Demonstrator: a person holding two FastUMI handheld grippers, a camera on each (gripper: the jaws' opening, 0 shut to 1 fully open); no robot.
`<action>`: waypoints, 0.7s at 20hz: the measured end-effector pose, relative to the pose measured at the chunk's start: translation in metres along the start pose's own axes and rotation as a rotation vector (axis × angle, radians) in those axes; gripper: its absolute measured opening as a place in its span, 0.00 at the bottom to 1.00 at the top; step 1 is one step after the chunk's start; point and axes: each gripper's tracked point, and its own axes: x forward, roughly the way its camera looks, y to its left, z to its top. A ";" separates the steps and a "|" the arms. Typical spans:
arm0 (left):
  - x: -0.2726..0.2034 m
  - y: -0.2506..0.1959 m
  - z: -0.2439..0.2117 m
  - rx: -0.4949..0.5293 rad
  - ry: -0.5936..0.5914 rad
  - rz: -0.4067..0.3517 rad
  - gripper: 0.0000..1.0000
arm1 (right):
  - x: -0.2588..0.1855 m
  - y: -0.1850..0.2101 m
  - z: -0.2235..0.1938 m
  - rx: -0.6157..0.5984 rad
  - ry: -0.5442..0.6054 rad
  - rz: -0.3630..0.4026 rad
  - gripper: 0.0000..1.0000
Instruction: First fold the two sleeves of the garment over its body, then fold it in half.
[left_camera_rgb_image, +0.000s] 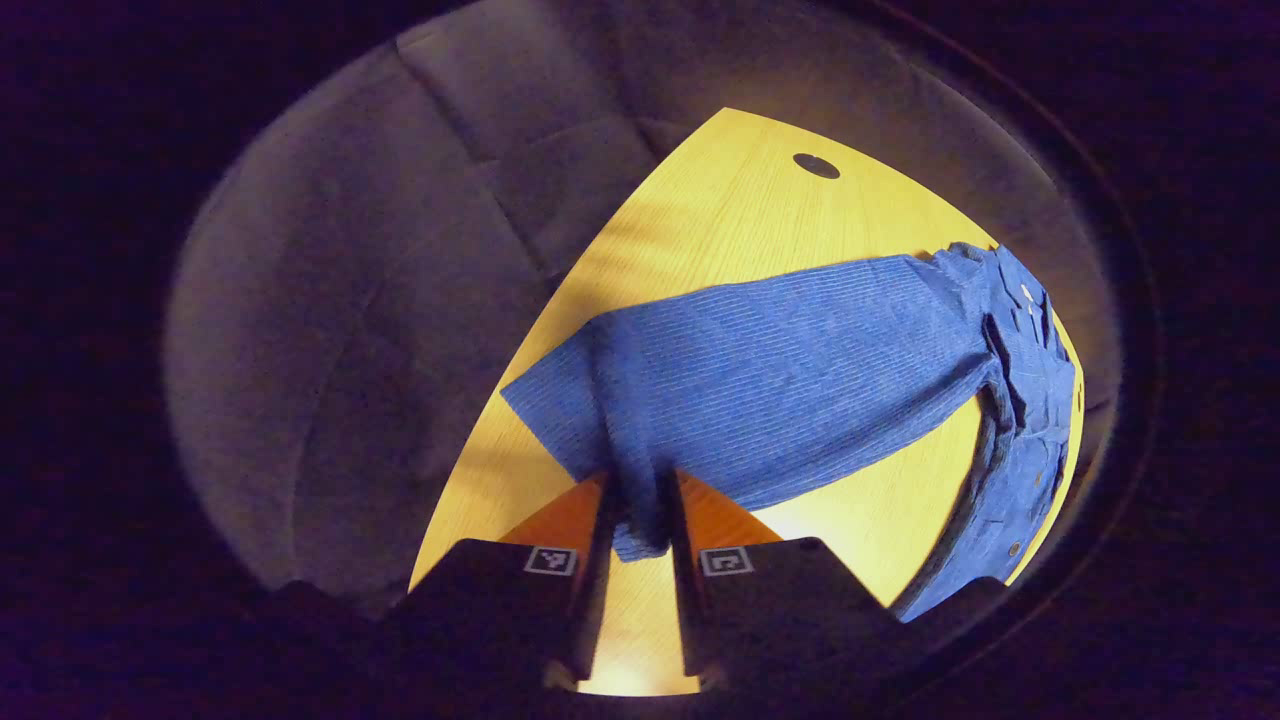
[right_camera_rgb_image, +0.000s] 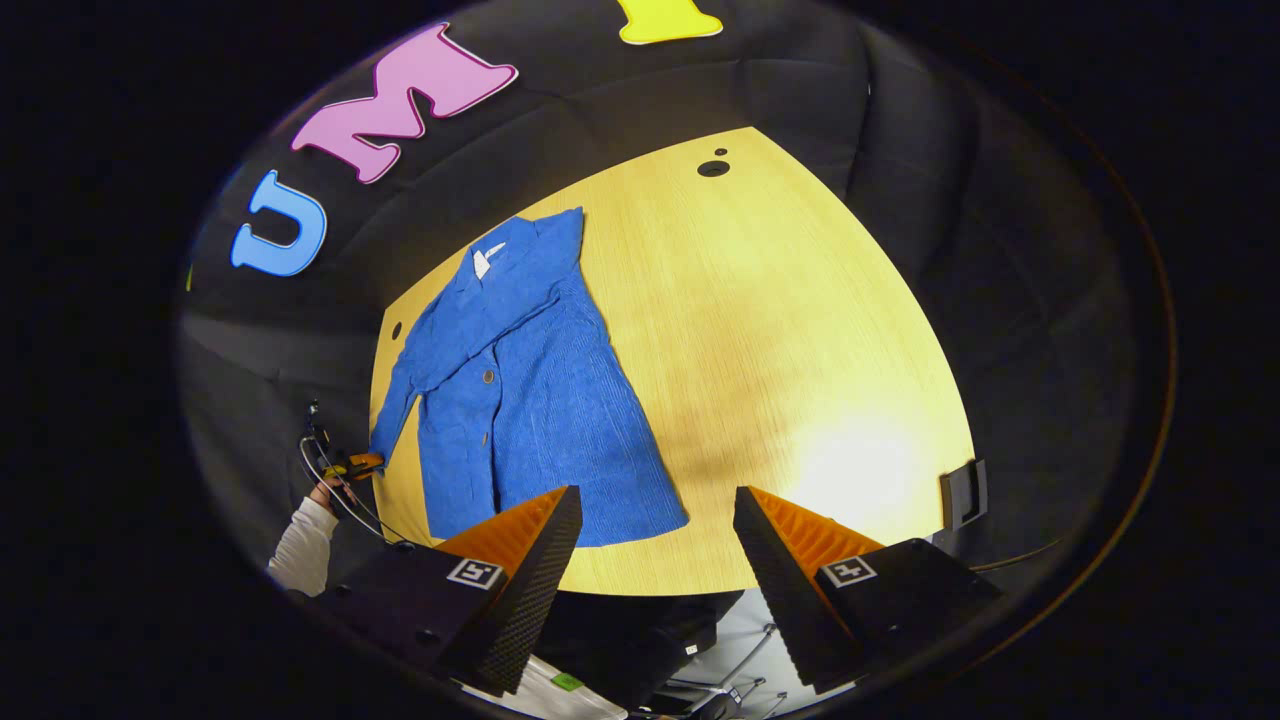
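My left gripper (left_camera_rgb_image: 640, 520) pinches the sleeve (left_camera_rgb_image: 760, 390) cuff between its fingers, my right gripper (right_camera_rgb_image: 655, 540) hangs spread short of the garment (right_camera_rgb_image: 520, 400); thin grip, it may slip free mid-fold.

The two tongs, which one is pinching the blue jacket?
The left tongs: they pinch a sleeve of the blue jacket between both fingers. The right tongs stand wide open, holding nothing.

left gripper (left_camera_rgb_image: 640, 500) jaws pinched, right gripper (right_camera_rgb_image: 655, 520) agape
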 end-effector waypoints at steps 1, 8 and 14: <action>0.006 -0.006 0.001 0.011 0.001 0.017 0.15 | 0.002 0.004 -0.002 -0.005 0.009 0.004 0.99; -0.009 -0.027 0.006 0.025 -0.004 -0.021 0.00 | 0.005 0.027 -0.001 -0.007 0.028 0.062 0.99; -0.096 -0.095 0.043 0.199 -0.152 -0.098 0.00 | 0.017 0.008 0.008 -0.077 0.051 0.050 0.99</action>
